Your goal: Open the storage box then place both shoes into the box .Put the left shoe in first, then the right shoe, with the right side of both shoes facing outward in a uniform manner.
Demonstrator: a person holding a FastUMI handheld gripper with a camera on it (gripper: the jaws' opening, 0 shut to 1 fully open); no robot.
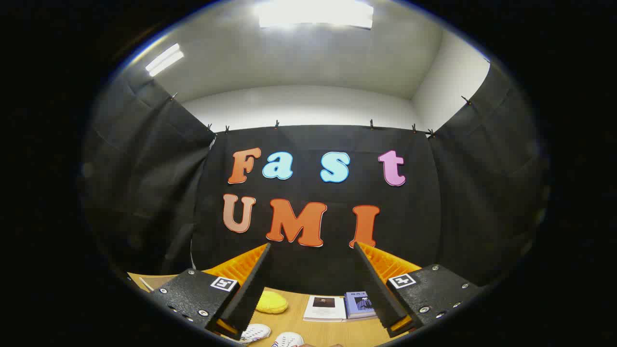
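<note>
I have the gripper (312, 250) lifted and tilted upward, so most of what I see ahead is the booth's black cloth wall (308, 270) and the pale ceiling with its bright light panel (315, 14) above. The two fingers stand wide apart with nothing between them; they press on nothing.

I take the wooden table (318, 330) as my landmark. It lies low beneath the fingers. On it, nearest to me and just under the fingers, I see the toe ends of the two white shoes. The left-hand shoe (254, 332) lies beside the base of the left finger, and the other shoe (288, 340) lies just to its right; the two sit close together, though I cannot tell whether they touch. Only their front parts are visible, so I cannot tell which is the left shoe and which is the right.

Farther back on the table, toward the cloth wall, a yellow soft pad (271, 302) rests behind the left-hand shoe. To the right of that pad lies a white booklet (325, 308) with a dark picture on its cover, and just beside it, against the right finger, a blue book (359, 304). The booklet and the book lie side by side, seemingly touching at their edges.
</note>
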